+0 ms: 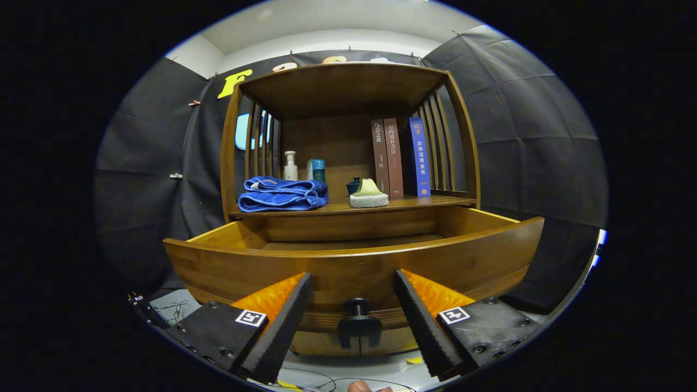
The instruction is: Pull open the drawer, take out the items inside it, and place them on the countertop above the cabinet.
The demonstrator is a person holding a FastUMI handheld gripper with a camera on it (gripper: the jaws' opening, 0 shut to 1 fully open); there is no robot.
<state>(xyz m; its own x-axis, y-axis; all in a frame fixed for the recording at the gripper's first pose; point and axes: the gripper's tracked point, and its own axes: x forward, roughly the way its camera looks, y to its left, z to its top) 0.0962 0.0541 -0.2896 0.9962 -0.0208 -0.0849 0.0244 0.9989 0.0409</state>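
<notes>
Gripper view: your gripper (pixel 354 313) is spread, fingers either side of the knob (pixel 358 307), touching nothing. The drawer (pixel 354 261) stands pulled out just ahead; its floor — what shows of it — looks bare. The countertop (pixel 430 201) lies beyond and above, already holding a towel (pixel 283 194).

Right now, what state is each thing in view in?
Drawer: pulled open; inside hidden from here.
Knob: between the fingers, not gripped.
Gripper: open, fingers either side of the knob.
Towel: folded, lying on the countertop.
Sponge: flat on the countertop.
Books: three, upright, side by side.
Pump bottle: upright behind the towel.
</notes>
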